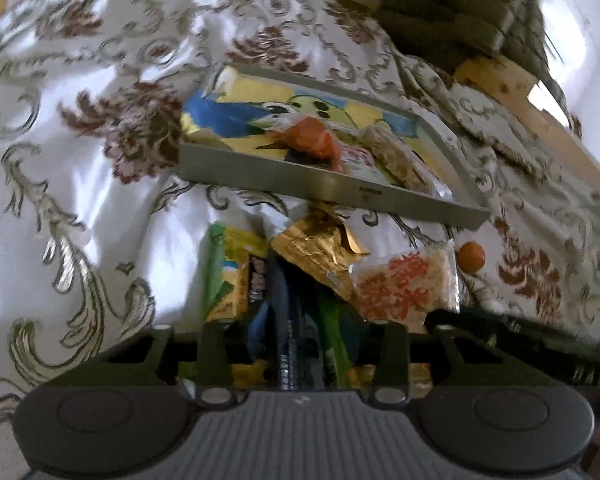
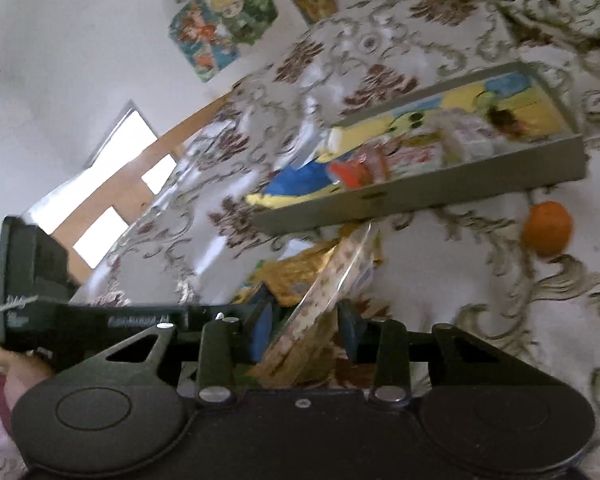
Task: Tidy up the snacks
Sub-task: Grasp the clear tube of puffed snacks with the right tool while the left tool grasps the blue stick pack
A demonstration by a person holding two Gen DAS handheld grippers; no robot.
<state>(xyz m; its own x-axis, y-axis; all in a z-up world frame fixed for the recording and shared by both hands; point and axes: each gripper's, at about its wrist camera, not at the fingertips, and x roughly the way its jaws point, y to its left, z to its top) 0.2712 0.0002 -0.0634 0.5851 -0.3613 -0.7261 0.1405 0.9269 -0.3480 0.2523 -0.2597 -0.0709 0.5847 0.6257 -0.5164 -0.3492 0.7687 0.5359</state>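
Clear-wrapped, our right gripper (image 2: 304,332) pinches a flat rice-cracker packet (image 2: 320,304), long axis tilting toward one o'clock. Our left gripper (image 1: 300,320) closes on a dark snack wrapper (image 1: 288,304). Beyond, at twelve, the grey tray (image 1: 284,178) of snacks rests on a floral satin cloth (image 1: 80,184); an orange ball (image 2: 548,228) lies at two.

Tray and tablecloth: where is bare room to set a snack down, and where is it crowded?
The tray has bare floor at its blue-and-yellow end; its other end holds packets. Open tablecloth lies beside the snack pile. The strip between pile and tray is crowded, with an orange ball nearby.
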